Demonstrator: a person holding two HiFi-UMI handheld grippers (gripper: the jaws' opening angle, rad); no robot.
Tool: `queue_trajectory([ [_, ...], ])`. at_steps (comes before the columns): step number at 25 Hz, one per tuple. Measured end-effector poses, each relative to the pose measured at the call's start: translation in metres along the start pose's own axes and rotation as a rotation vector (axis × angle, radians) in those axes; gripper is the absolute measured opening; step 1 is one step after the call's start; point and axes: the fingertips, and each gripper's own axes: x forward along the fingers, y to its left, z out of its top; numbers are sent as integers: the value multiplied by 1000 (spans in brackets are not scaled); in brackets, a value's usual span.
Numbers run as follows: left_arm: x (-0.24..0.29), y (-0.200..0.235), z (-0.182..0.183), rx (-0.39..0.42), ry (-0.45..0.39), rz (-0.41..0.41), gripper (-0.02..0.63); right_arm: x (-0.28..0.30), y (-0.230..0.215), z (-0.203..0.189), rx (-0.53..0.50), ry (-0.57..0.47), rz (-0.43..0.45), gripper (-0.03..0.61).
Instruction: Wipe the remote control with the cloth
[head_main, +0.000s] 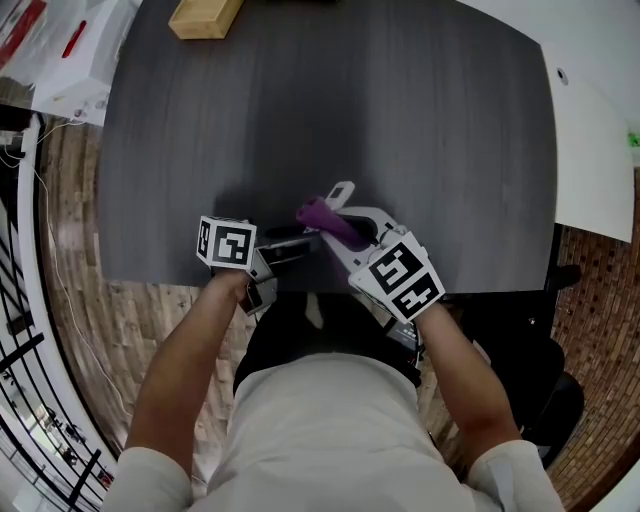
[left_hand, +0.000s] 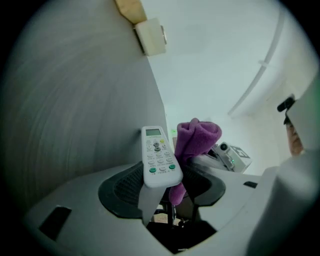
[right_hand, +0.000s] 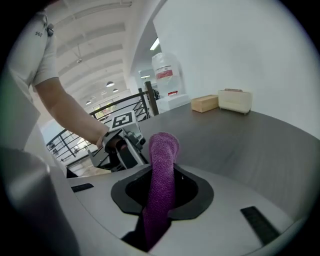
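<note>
- Two grips carry the risk here. The left gripper (left_hand: 162, 192) has its jaws set wide and clamped across the lower end of the remote (left_hand: 159, 157). The right gripper (right_hand: 162, 192) has its jaws nearly together, pinching the purple cloth (right_hand: 162, 185).
- The remote sticks out past the jaws with its buttons and small screen facing the left gripper view. It looks to be held in the air over the near edge of the dark table (head_main: 330, 110). The folded end of the cloth is at its right edge, touching it or just beside it.
- With only the remote's bottom end gripped, a firm push from the cloth could lever it sideways or slide it out of the pads. So near the table edge, it might then fall to the floor.
- The cloth is a narrow wad held by a small pinch, so dragging it along the buttons could tug it loose.
- If the wad folds back, the hard jaw tips may scrape the casing or press buttons.
- The part under the left pads cannot be wiped without a regrip.
- Count: one remote, one cloth, two grippers, one table, one wooden block (head_main: 205, 15) and one cream box (right_hand: 235, 100) at the far end.
</note>
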Motion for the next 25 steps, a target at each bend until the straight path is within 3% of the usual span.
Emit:
queue_trajectory([
  [5,-9,9,-12,-171,-36,-38,238,10,-1,-10,104,6,63,78],
  [9,-6,9,-11,-165,-44,-47,238,13,-12,-11,119,7,43,78],
  [13,-5,6,-8,-72,-9,-45,238,14,-32,-14,160,13,10,78],
  [20,-3,8,-10,-54,8,-31,238,15,-67,-17,220,0,-68,78],
  [23,0,3,-9,-60,9,-52,238,14,-90,-23,252,23,-150,78],
  [25,0,3,-10,-56,11,-50,238,14,-110,-44,227,136,-254,78],
])
